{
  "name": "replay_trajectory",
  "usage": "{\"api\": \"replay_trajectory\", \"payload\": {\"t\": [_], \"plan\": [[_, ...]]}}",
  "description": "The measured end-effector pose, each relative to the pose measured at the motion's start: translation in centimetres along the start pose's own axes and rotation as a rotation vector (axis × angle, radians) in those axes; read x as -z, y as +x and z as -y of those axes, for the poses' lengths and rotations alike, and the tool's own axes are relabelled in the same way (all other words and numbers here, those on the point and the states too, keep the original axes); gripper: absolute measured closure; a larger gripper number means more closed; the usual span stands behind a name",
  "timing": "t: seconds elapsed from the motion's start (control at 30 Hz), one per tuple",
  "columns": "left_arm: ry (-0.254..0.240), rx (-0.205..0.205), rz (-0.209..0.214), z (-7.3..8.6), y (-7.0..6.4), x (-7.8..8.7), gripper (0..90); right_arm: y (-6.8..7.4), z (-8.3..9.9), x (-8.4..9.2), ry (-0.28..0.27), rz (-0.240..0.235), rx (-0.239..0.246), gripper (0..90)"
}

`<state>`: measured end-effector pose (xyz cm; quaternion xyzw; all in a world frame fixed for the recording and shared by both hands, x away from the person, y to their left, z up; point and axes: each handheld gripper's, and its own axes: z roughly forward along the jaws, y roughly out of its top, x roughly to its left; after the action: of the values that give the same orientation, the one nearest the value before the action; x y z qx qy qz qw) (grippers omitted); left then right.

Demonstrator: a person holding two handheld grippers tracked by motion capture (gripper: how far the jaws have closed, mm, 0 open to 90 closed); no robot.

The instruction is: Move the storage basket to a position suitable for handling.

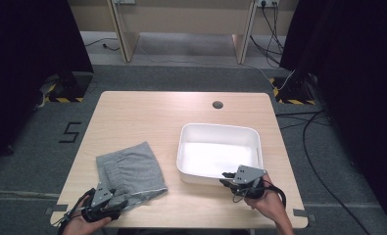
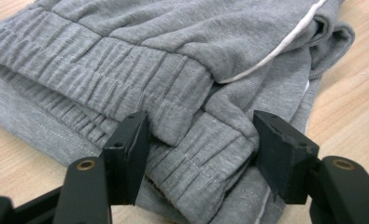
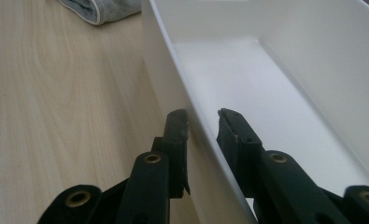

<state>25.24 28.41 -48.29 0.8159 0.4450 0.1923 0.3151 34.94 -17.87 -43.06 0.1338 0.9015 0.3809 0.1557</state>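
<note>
1. Grey carpet surrounds a pale wooden desk (image 1: 132, 112) with rounded corners and a small round hole near its far edge; black curtains hang at both sides and cables trail on the floor at the right.
2. Bare desk lies open across the far half and between the two things.
3. A folded grey ribbed-waist cloth garment (image 1: 131, 172) lies at the near left, its long axis running from near right to far left, the waistband toward the near edge.
4. A white rectangular plastic tub (image 1: 219, 128) sits right of centre, long side running left to right.
5. Left tool (image 2: 201, 140) stands released, jaws astride the waistband fold.
6. Right tool (image 3: 202, 122) is clenched on the tub's near wall, one jaw inside, one outside.
</note>
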Motion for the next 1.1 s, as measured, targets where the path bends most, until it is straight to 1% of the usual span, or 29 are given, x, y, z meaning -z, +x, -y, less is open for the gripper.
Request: {"api": "replay_trajectory", "payload": {"t": [0.1,0.27,0.33,0.37,0.4,0.43,0.47,0.5,0.53,0.57,0.63,0.73,0.77,0.83,0.87,1.0,1.07,1.1], "plan": [[0.002,0.001,0.001,0.0,0.0,0.0,37.4,-0.8,-0.4,-0.7,-0.002,-0.022,0.022,73.4],[0.003,0.002,0.003,0.0,0.0,0.0,37.4,-2.1,-1.5,-2.2,0.005,-0.057,0.051,73.5],[0.002,0.002,0.005,0.0,0.0,0.0,37.3,-2.5,-2.0,-2.9,0.011,-0.068,0.067,73.5],[0.002,0.002,0.005,0.0,0.0,0.0,37.3,-2.5,-2.0,-2.9,0.011,-0.068,0.067,73.5],[0.001,0.003,0.006,0.0,0.1,0.0,37.3,-3.0,-2.6,-3.7,0.016,-0.090,0.073,73.5],[-0.001,0.005,0.006,0.0,0.0,0.0,37.3,-3.2,-2.8,-3.9,0.020,-0.095,0.076,73.5],[-0.002,0.006,0.006,0.0,0.0,0.0,37.3,-3.4,-3.0,-4.3,0.022,-0.099,0.093,73.6],[-0.001,0.006,0.006,0.0,0.0,0.0,37.3,-3.6,-3.3,-4.6,0.027,-0.106,0.090,73.6],[-0.001,0.005,0.006,0.0,0.0,0.0,37.3,-3.9,-3.5,-5.0,0.025,-0.113,0.104,73.6],[-0.001,0.006,0.006,0.0,0.0,0.0,37.3,-4.1,-3.7,-5.2,0.029,-0.120,0.102,73.6],[0.000,0.006,0.007,0.0,0.1,0.0,37.2,-4.6,-4.0,-5.7,0.035,-0.127,0.130,73.7],[-0.003,0.008,0.008,0.0,0.1,0.0,37.2,-5.5,-4.6,-6.3,0.056,-0.151,0.136,73.6],[-0.004,0.009,0.008,0.0,0.1,0.0,37.2,-5.6,-4.7,-6.4,0.068,-0.151,0.119,73.6],[-0.003,0.007,0.008,0.0,0.1,0.0,37.2,-5.9,-5.0,-6.8,0.076,-0.149,0.113,73.6],[-0.003,0.008,0.008,0.0,0.1,0.0,37.2,-6.2,-5.1,-7.0,0.076,-0.144,0.121,73.7],[-0.008,0.009,0.009,0.1,0.1,-0.1,37.2,-6.5,-5.3,-7.3,0.078,-0.138,0.117,73.5],[-0.006,0.009,0.009,0.1,0.1,0.0,37.2,-6.3,-5.3,-7.3,0.079,-0.136,0.097,73.5],[-0.006,0.009,0.009,0.0,0.1,0.0,37.2,-6.2,-5.3,-7.3,0.077,-0.134,0.096,73.8]]}}
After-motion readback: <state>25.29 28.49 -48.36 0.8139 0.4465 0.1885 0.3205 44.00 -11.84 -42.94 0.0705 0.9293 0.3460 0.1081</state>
